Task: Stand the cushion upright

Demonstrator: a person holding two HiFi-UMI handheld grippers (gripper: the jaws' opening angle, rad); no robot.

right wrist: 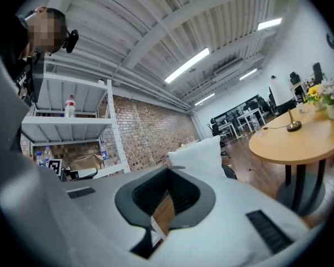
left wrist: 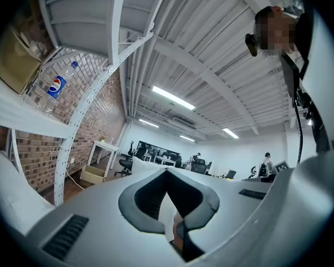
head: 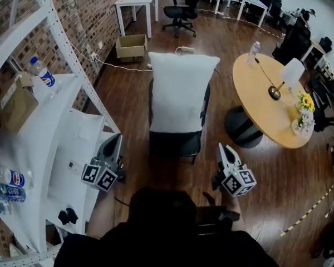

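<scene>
A large white cushion (head: 181, 92) stands upright on a black chair (head: 175, 144), leaning against its backrest. In the head view my left gripper (head: 114, 142) hangs to the lower left of the chair, apart from the cushion. My right gripper (head: 224, 150) is to the chair's lower right, also apart from it. Both are shut with nothing held. The cushion (right wrist: 201, 156) shows in the right gripper view beyond the shut jaws, and a strip of it (left wrist: 166, 211) shows through the notch in the left gripper view.
A white shelf rack (head: 42, 143) with bottles (head: 42, 74) and a cardboard box (head: 18, 100) stands on the left. A round wooden table (head: 267, 102) with a lamp and flowers is on the right. A cardboard box (head: 131, 47) and office chairs sit farther back.
</scene>
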